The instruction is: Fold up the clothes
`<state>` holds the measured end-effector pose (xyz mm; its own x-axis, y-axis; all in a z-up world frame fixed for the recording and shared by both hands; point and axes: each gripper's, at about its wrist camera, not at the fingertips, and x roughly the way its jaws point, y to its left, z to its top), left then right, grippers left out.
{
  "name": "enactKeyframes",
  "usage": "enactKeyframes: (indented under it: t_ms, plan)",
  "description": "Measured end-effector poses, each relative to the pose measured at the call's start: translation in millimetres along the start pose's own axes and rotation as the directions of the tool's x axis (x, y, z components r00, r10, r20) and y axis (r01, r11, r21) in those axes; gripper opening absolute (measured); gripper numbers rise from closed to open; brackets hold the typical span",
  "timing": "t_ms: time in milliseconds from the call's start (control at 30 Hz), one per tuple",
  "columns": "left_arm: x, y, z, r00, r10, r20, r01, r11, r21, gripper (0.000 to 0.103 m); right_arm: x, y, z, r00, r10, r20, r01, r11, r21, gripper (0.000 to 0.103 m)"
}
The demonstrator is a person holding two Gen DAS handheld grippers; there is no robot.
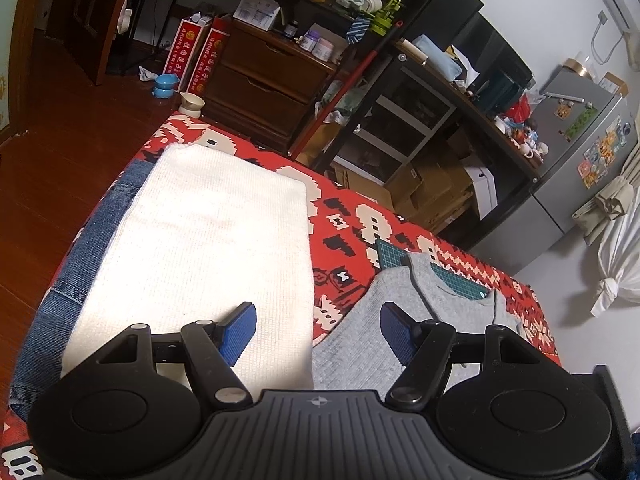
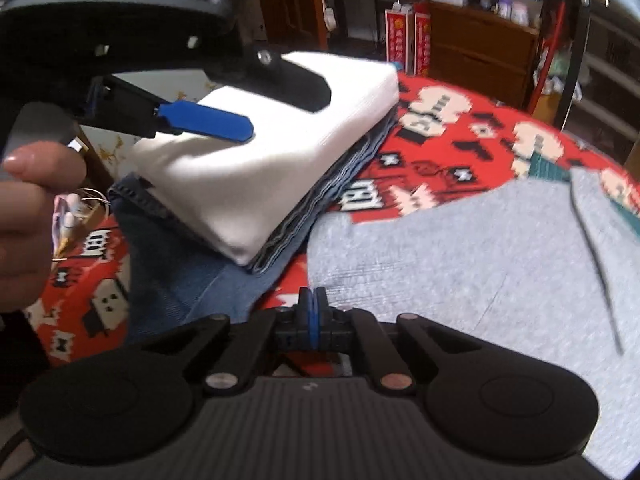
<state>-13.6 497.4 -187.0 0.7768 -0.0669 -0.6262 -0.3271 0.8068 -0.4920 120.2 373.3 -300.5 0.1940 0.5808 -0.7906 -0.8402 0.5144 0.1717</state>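
Red blanket with white and black pixel pattern (image 1: 352,232) covers the work surface; its far edge drops to dark wood floor on one side, to cluttered black shelving and cardboard boxes on the other. Little free room beyond it.

Folded stack sits on the blanket's left part: white knit garment, folded into a thick rectangle (image 1: 208,240), on top of folded blue denim jeans (image 1: 72,264). Denim pokes out past the white on the floor side and runs close to the blanket edge. Risk: a shove there tips the stack off.

Grey knit sweater with a ribbed collar (image 2: 460,248) lies flat and unfolded beside the stack, near it but not clearly touching. Looks like the next item. Teal gridded cutting mat (image 1: 460,278) shows through its neck opening. Risk: pinching too deep grabs mat or blanket along with the sweater.

Left gripper (image 1: 316,324), fingers spread wide, hovers over the gap between white fold and grey sweater, holding nothing. Risk: sweeping left drags the white fold open.

Right gripper (image 2: 313,300), blue pads pressed together at the sweater's near left edge; whether fabric is caught between them I can't tell. The view is blurred. Risk: lifting on a thin grab lets the hem slip.
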Motion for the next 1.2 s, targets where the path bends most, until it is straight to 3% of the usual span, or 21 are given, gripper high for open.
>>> enactKeyframes:
  t_ms: [233,567,633,733,800,900,1200]
  plan:
    - [1,-1,-2,1.0,0.005,-0.004,-0.005,1.0,0.008,0.069,-17,-7,-1,0.998,0.048,0.032,-0.049,0.999,0.022,0.012]
    - [0,-2,-2,1.0,-0.012,-0.005,0.012,1.0,0.011,0.069,-42,-29,-11,0.999,-0.022,0.034,0.024,0.999,-0.042,0.013]
    - [0,-4,-3,1.0,-0.011,-0.009,0.011,1.0,0.021,0.069,-43,-24,-15,0.999,-0.025,0.043,0.028,0.998,-0.059,0.021]
    - [1,-6,-3,1.0,-0.009,-0.013,0.009,1.0,0.03,0.069,-43,-14,-18,0.998,-0.022,0.053,0.026,0.996,-0.088,0.023]
    - [1,-6,-4,1.0,-0.009,-0.013,0.009,0.999,0.032,0.069,-37,-10,-19,0.998,-0.043,0.043,0.047,0.993,-0.107,0.023]
    - [1,-6,-3,1.0,-0.009,-0.015,0.009,0.999,0.033,0.069,-28,-9,-20,0.999,-0.048,-0.005,0.047,0.994,-0.1,0.001]
    - [1,-5,-4,1.0,-0.016,-0.018,0.016,0.999,0.035,0.069,-21,-11,-25,0.996,0.055,-0.066,-0.056,0.998,-0.011,0.002]
